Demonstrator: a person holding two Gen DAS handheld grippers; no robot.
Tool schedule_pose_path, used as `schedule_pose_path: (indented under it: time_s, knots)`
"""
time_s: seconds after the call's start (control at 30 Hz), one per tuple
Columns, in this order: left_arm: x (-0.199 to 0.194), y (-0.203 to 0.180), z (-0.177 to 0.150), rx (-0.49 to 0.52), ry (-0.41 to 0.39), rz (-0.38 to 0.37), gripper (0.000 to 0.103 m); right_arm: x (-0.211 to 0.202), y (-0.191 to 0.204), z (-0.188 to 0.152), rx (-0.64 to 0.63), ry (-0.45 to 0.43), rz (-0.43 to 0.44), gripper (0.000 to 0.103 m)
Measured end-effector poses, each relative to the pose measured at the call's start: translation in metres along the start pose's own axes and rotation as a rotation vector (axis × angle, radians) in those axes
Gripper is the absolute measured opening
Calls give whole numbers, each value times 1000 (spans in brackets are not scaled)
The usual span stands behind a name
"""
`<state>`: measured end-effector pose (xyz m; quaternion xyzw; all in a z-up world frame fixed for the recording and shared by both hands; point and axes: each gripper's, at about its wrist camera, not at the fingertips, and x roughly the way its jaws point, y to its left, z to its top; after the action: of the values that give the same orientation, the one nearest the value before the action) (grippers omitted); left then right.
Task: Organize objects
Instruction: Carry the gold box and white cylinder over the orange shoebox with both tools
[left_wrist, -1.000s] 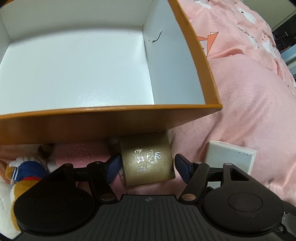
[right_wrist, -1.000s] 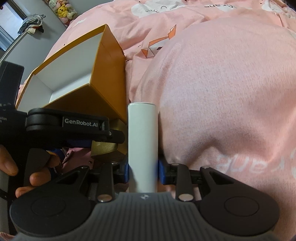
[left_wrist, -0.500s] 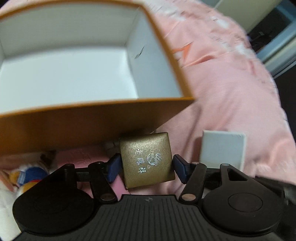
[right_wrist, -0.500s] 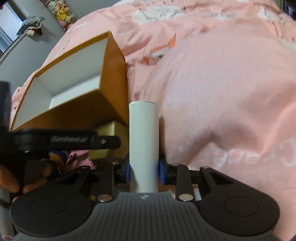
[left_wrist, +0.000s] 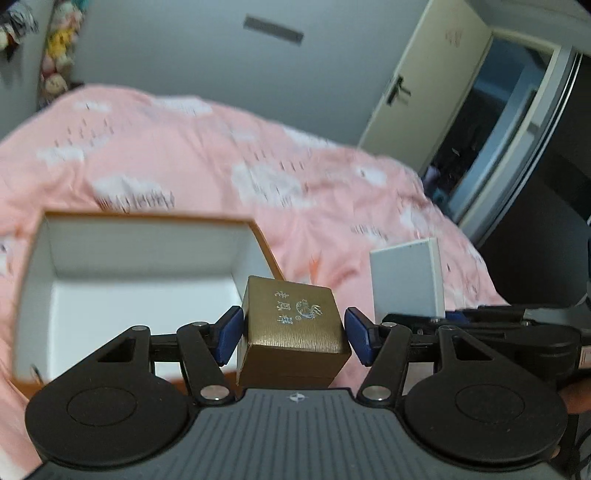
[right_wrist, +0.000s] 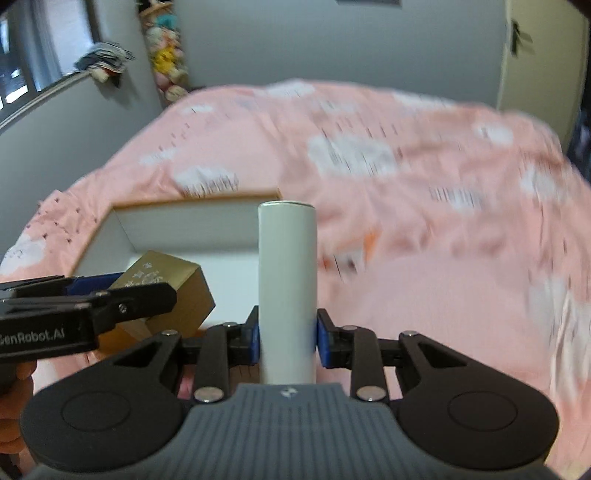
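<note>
A gold box (left_wrist: 295, 314) with silver lettering hangs in the air, tilted, with my left gripper (left_wrist: 293, 334) shut on it by its blue pads. It is over the near right corner of the orange storage box (left_wrist: 147, 240), whose white inside shows nothing in it. My right gripper (right_wrist: 288, 336) is shut on a flat white box (right_wrist: 287, 277), held upright and seen edge-on. In the left wrist view the white box (left_wrist: 406, 280) stands to the right of the gold one. The right wrist view shows the gold box (right_wrist: 173, 288) to its left, above the orange box (right_wrist: 192, 225).
A pink quilt (left_wrist: 221, 166) with white cloud print covers the bed all around. A door (left_wrist: 413, 85) stands at the back right, and plush toys (right_wrist: 166, 55) hang on the grey wall. A hand (right_wrist: 14, 387) holds the left tool.
Both grippers have risen and tipped upward with their boxes. The gold box has come up off the quilt from in front of the orange box. Wall and door are now in view.
</note>
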<state>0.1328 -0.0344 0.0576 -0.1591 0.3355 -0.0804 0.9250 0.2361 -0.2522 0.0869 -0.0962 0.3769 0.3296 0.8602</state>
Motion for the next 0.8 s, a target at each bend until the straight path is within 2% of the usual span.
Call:
schedule_pose_path:
  time_s: [0.1,0.2,0.4,0.47,0.67,0.8]
  knots:
    - [-10,20,19,-50,-42,9,69,8,22,29,-53,-43,6,30]
    - [-5,40,32,-82,-95,71,69,28,41,52,-79,-57,25,30]
    - [33,85,39,-131,-59,163,69,89,76,78,-92,-31,85,30]
    - [44,98,35,-141,-32,178,69,114,84,79,-90,17,95,30]
    - [68,124,19,-158,57,206,69,186,87,66,-44,239,119,30]
    - [77,130,12,-163,86,210,69,213,85,53,-46,324,82,30]
